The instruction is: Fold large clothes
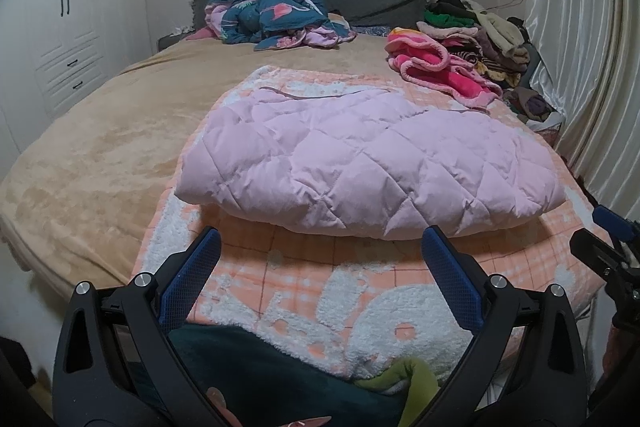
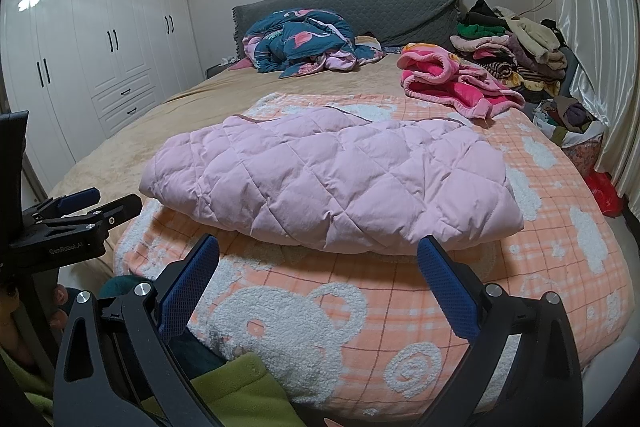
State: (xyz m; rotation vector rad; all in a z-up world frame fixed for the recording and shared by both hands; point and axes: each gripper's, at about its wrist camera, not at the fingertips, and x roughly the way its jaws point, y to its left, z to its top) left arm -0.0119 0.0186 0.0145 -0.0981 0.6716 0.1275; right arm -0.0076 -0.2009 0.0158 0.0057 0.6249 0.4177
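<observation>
1. Pink quilted garment [image 1: 368, 163]: lying folded over on the peach bear-pattern blanket [image 1: 304, 291], toward the near end of the bed [image 1: 92, 143].
2. Left tongs [image 1: 320, 255]: hanging wide open and empty, just short of the garment's near edge.
3. Right tongs [image 2: 318, 263]: likewise gaping, gripping nothing, near the same edge.
4. Risk, judged: padded layers are looking puffy and slick, so a shallow pinch is likely catching only the top layer and letting the fold spring open.
5. Risk, judged: a low approach is liable to be snagging the fleecy blanket along with the garment.
6. Risk, judged: the two tongs are working side by side, so they could be colliding.
7. Surroundings: magenta fleece item [image 2: 460, 83] lying just beyond the garment's far corner; clothes pile [image 2: 516, 55] and flamingo-print duvet [image 2: 304, 43] sitting farther back, well apart.
8. Obstruction: green fabric [image 2: 240, 383] crowding the near foreground beneath the tongs.
</observation>
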